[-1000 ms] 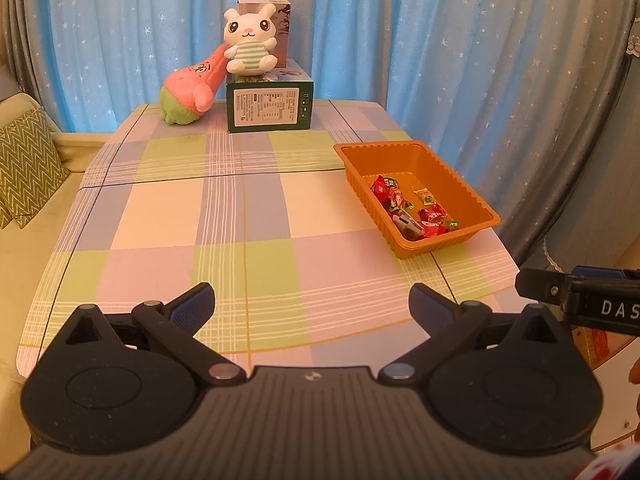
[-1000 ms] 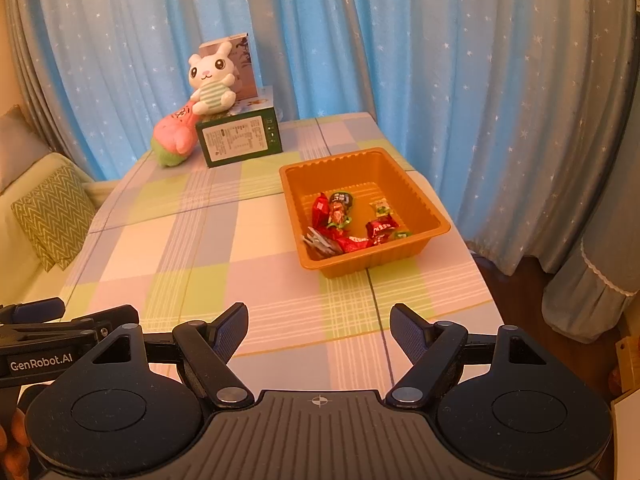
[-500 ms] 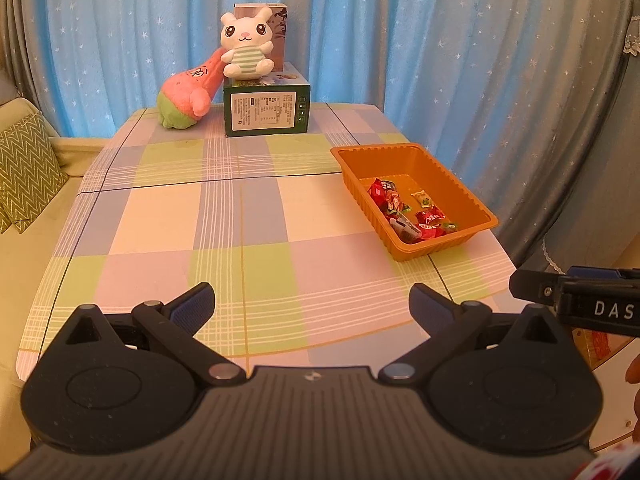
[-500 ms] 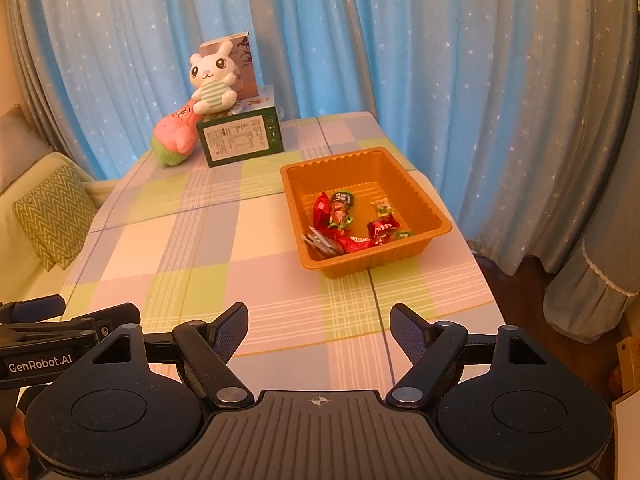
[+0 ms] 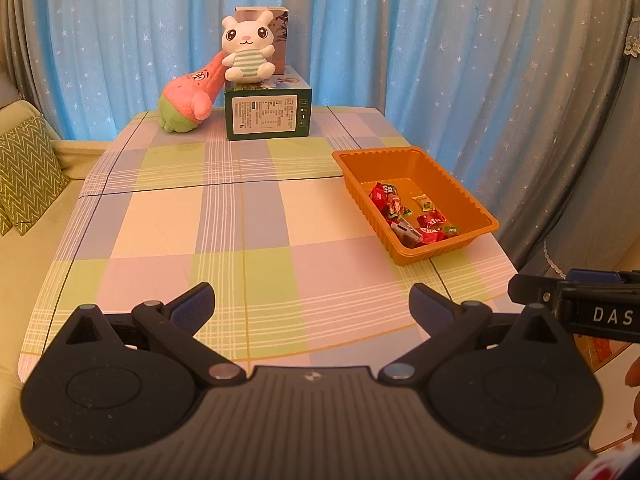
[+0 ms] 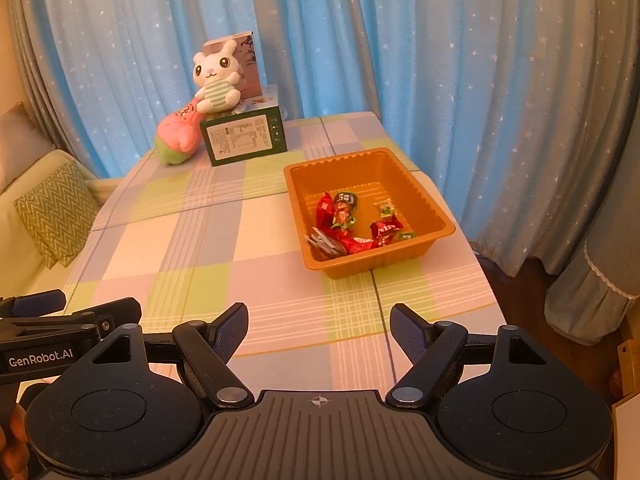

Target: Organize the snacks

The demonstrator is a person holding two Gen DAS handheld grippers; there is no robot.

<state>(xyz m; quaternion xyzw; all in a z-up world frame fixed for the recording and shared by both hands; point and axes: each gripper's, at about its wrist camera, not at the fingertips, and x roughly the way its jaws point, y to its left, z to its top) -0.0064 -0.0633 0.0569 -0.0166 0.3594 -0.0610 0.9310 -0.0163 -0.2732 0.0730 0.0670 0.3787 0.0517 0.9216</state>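
Note:
An orange tray [image 5: 476,210] [image 6: 440,216] sits on the right half of the checked table [image 5: 240,232] [image 6: 192,240]. Inside it lie several wrapped snacks [image 5: 404,216] [image 6: 352,224], mostly red, some with green. My left gripper [image 5: 312,304] hovers open over the table's near edge with nothing between its fingers. Over the near edge too, my right gripper [image 6: 320,324] stands open and empty, with the tray ahead of it. In the right wrist view the left gripper's side juts in at the left edge; in the left wrist view the right gripper's side shows at the right edge.
At the table's far end a green box [image 5: 267,110] [image 6: 244,136] carries a white plush rabbit [image 5: 248,50] [image 6: 216,78], with a pink and green plush [image 5: 188,98] [image 6: 176,136] beside it. Blue star curtains hang behind. A sofa with a green cushion [image 5: 24,176] lies left.

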